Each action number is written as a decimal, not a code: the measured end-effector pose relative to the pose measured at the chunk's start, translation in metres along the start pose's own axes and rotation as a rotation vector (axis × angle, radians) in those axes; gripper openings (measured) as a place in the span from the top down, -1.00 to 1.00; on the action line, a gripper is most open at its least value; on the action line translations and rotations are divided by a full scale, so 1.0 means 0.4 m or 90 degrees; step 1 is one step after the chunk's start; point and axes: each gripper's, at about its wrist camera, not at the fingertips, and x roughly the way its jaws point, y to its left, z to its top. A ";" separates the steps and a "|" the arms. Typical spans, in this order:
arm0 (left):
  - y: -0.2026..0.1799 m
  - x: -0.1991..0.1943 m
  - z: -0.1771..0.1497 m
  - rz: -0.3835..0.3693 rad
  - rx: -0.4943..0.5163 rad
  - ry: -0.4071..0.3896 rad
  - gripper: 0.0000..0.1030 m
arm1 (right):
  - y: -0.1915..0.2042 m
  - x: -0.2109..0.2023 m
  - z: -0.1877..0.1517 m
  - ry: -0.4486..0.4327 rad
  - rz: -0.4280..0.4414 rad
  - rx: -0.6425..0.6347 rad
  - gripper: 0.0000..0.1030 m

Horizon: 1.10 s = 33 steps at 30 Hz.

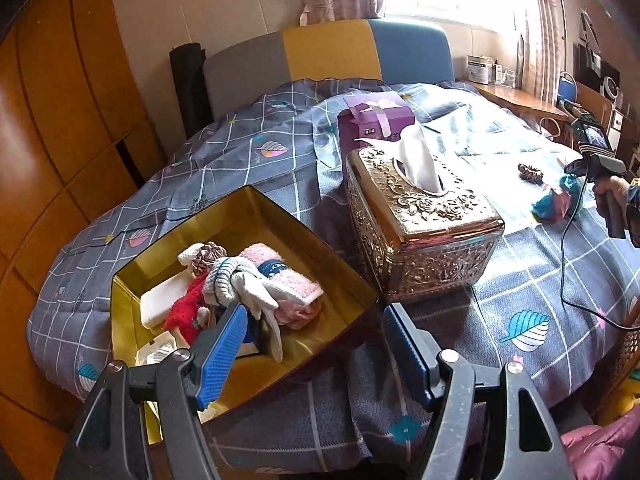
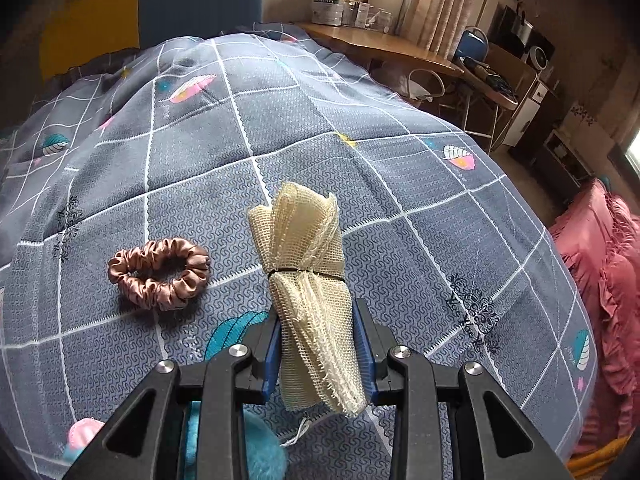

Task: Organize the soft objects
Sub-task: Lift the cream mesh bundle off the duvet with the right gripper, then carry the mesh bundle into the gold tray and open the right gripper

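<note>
Right gripper (image 2: 318,344), angled steeply down, clamps the mesh roll (image 2: 308,280).

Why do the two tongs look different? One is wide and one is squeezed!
The left tongs stand wide open with nothing between them, above the gold tin of soft things. The right tongs are squeezed on a cream mesh cloth roll above the bedspread, near a brown scrunchie. Both have black arms and blue ribbed pads.

Left gripper (image 1: 316,344): jaws wide apart, empty, above gold tin's (image 1: 256,216) near corner.
Tin: holds pink towel (image 1: 280,272), gloves (image 1: 244,284).
Bed (image 1: 248,160): tissue box (image 1: 420,220).
</note>
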 end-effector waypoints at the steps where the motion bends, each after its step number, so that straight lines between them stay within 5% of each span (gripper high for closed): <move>1: 0.000 -0.002 -0.002 0.000 0.000 0.000 -0.39 | -0.006 0.003 -0.001 0.003 -0.003 0.005 0.37; 11: 0.001 -0.008 -0.009 0.000 0.004 0.001 -0.39 | -0.060 0.021 -0.003 0.045 0.003 0.066 0.38; 17: 0.000 -0.003 -0.010 -0.015 0.008 -0.001 -0.39 | -0.033 -0.074 0.024 -0.042 0.011 0.045 0.39; 26: 0.002 0.000 -0.021 -0.032 0.016 -0.004 -0.39 | 0.168 -0.197 0.110 -0.079 0.056 -0.065 0.39; 33: 0.015 0.009 -0.030 -0.042 0.014 -0.003 -0.39 | 0.419 -0.414 0.165 -0.155 0.171 -0.164 0.38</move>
